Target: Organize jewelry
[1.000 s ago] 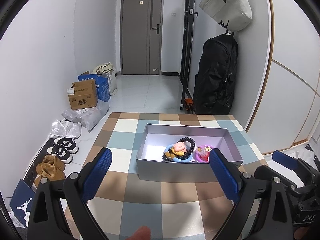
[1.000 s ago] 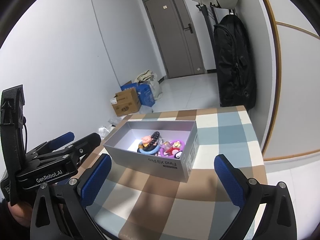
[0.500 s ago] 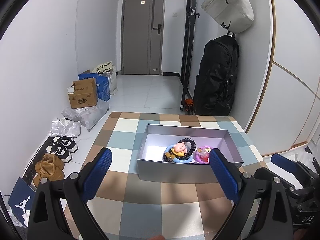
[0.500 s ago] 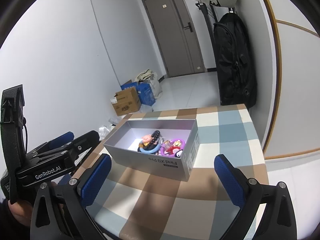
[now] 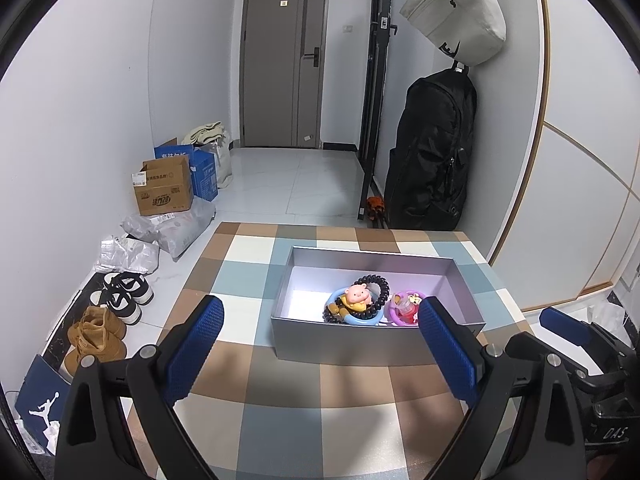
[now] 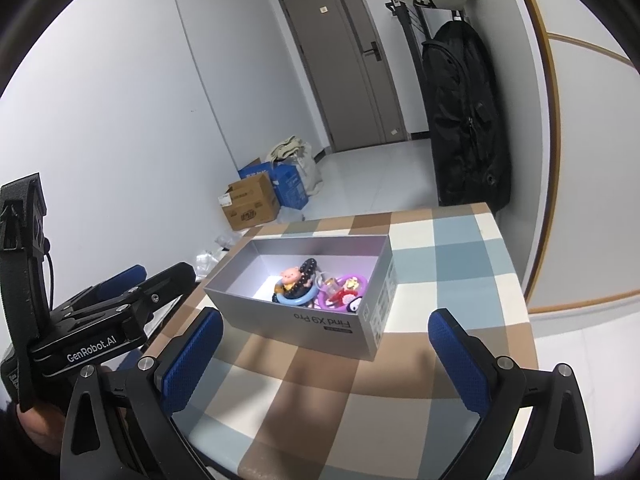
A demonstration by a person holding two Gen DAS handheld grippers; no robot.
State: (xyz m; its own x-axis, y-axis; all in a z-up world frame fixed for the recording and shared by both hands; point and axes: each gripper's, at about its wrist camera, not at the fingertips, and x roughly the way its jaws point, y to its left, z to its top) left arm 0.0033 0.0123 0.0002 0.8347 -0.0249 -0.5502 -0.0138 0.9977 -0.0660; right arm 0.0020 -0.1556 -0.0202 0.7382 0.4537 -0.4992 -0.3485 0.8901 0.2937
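A grey open box [image 5: 372, 345] [image 6: 320, 326] sits on the checked table. Inside lie a black bead bracelet [image 5: 380, 283] [image 6: 308, 268], a blue ring with a pink pig figure [image 5: 357, 295] [image 6: 291, 276] and a purple ring with a red charm [image 5: 404, 305] [image 6: 347, 287]. My left gripper [image 5: 320, 348] is open and held back from the box's near side, nothing between its blue pads. My right gripper [image 6: 326, 352] is open too, short of the box's printed side. The left gripper's body [image 6: 100, 320] shows at the left of the right wrist view.
The checked table [image 5: 352, 412] ends close to a white wall panel on the right. On the floor left of it are shoes [image 5: 120, 296], plastic bags and cardboard boxes [image 5: 162, 188]. A black backpack [image 5: 434, 152] and a pale bag [image 5: 456, 12] hang behind.
Both grippers have drawn back and risen slightly from the box, which looks a little smaller. A fingertip at the bottom edge of the left view is gone. The jewelry has not moved.
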